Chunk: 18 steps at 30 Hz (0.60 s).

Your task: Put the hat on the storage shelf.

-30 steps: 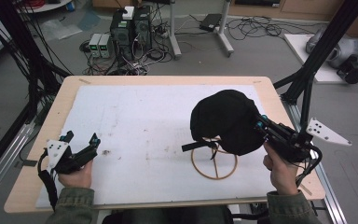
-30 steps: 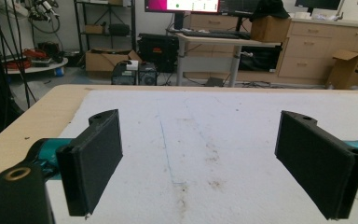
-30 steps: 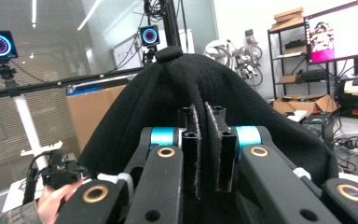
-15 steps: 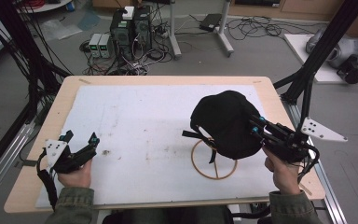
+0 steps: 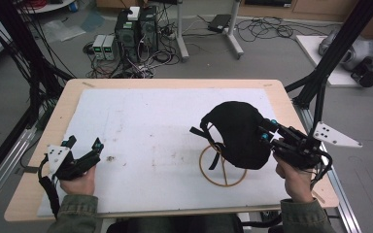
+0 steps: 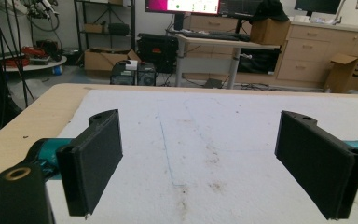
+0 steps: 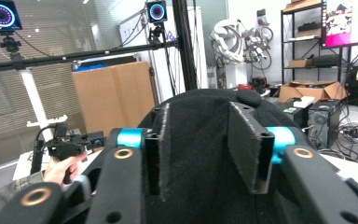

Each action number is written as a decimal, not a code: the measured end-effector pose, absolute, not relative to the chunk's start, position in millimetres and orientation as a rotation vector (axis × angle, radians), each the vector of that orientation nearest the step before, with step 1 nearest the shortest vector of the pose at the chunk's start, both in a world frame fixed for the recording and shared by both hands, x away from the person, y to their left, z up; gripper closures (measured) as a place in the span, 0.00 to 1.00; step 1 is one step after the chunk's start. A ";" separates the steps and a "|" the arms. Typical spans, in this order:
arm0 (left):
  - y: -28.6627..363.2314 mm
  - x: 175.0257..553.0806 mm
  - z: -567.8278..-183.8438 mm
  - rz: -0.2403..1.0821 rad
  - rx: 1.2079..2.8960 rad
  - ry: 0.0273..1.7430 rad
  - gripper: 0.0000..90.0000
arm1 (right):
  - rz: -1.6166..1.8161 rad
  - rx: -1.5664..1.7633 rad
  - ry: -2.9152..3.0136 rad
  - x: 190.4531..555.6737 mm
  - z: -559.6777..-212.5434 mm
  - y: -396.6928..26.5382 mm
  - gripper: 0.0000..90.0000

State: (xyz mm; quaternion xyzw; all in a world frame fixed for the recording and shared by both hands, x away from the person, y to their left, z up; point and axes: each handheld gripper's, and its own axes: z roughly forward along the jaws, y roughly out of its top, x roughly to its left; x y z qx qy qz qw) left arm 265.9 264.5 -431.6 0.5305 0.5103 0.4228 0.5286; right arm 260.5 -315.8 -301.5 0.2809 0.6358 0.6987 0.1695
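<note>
The right gripper (image 5: 266, 132) grips a black cap (image 5: 238, 133), its jaws closed on a fold of the fabric. In the right gripper view, the two jaws converge on the cap (image 7: 205, 154), with cloth pinched between them. The cap is held above the table (image 5: 175, 83), over the right part of the white mat (image 5: 150, 126). A strap (image 5: 201, 133) sticks out from the cap's left edge, and another hangs below it. Directly under the cap, a tan ring stand (image 5: 222, 167) rests on the mat; whether the cap touches the stand cannot be told.

The left gripper (image 5: 85, 148) sits low at the near left of the mat, held in the left hand (image 5: 75, 182). Its jaws stand wide apart, with nothing between them. In the left gripper view, the pads (image 6: 95, 163) frame bare, stained mat (image 6: 200, 154).

The left gripper (image 7: 72, 142) also appears in the right gripper view, far off at left.
</note>
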 end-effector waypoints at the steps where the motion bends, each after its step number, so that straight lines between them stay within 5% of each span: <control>1: 264.4 266.1 -431.7 1.010 1.266 1.218 0.17 | 1.987 0.802 1.809 259.9 -301.3 -315.3 0.61; 18: 264.6 265.5 -431.4 1.014 1.265 1.216 0.17 | 1.795 0.843 1.711 256.7 -303.9 -310.9 0.23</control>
